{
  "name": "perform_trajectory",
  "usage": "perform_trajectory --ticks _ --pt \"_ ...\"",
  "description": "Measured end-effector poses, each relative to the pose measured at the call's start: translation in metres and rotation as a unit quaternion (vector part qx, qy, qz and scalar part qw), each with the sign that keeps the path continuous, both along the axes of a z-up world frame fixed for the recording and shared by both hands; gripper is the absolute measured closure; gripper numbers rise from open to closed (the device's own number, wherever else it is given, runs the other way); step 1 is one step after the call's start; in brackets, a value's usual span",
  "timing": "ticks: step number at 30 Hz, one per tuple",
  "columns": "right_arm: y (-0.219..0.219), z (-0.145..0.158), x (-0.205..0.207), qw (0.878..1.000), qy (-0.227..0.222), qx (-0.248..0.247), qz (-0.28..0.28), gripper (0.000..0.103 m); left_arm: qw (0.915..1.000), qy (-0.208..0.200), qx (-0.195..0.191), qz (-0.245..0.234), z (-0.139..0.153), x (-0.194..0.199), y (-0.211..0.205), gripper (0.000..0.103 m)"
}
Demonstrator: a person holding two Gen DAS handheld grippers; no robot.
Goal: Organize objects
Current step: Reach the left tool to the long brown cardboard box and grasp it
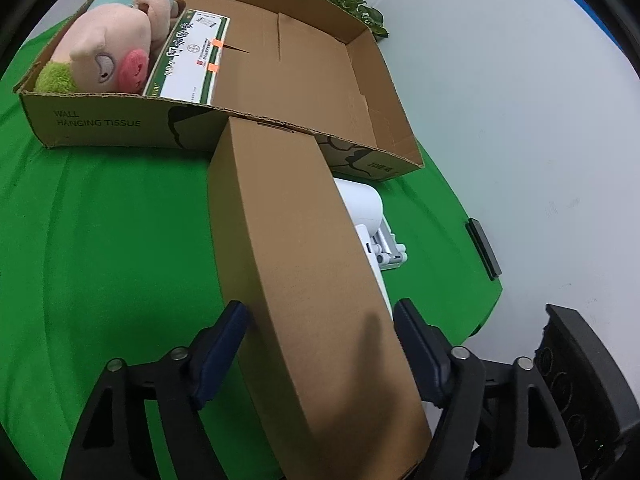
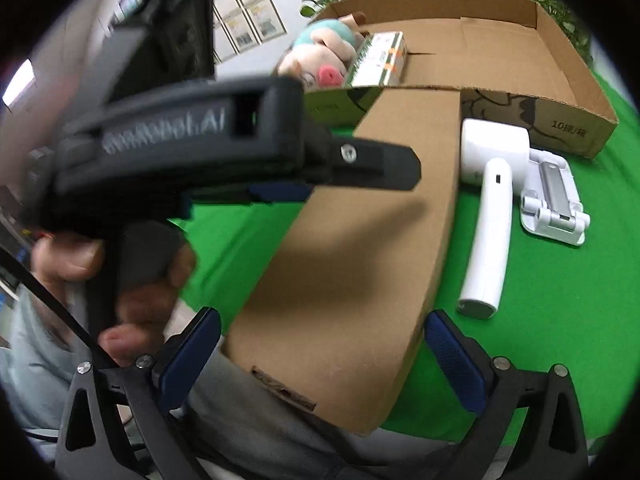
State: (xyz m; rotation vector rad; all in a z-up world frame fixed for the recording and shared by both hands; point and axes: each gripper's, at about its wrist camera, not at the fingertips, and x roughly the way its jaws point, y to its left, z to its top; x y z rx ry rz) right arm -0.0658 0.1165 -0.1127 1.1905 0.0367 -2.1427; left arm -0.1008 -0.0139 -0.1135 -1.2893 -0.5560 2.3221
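Blue-padded fingers (image 1: pixel 224 344) of the left gripper (image 1: pixel 320 352) straddle the long cardboard box (image 1: pixel 296 264) at lower centre, seemingly touching its sides. The right gripper (image 2: pixel 320 356) brackets its near end, open. The box looks light and stiff; grip across its narrow width.

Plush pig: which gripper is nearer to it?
Left. The left gripper straddles the brown box midway toward the pig; the right gripper sits at the box's near end.

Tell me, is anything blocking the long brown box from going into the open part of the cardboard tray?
Only the tray's near wall, which the long brown box butts against. Beyond it the tray floor is bare; the plush pig and green-and-white carton sit at the left end.
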Motion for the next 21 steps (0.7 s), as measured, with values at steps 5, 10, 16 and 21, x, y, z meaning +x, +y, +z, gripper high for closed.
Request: perform_trajectory --ticks 5,10,16,21 --pt "-0.001 0.001 0.006 1.000 0.012 0.004 -0.002 0.002 0.9999 -0.005 0.008 0.013 -0.013 0.005 -0.005 0.042" --pt "-0.002 0.002 0.008 1.000 0.014 0.014 0.000 0.002 0.9992 -0.014 0.032 0.018 -0.018 0.005 -0.009 0.042" --pt "0.001 0.002 0.007 1.000 0.020 0.011 -0.008 0.004 0.9996 -0.010 0.023 0.011 -0.022 0.008 -0.016 0.043" --pt "0.006 0.003 0.009 1.000 0.024 0.012 -0.011 0.005 0.9999 -0.003 0.012 0.007 -0.024 0.009 -0.017 0.044"
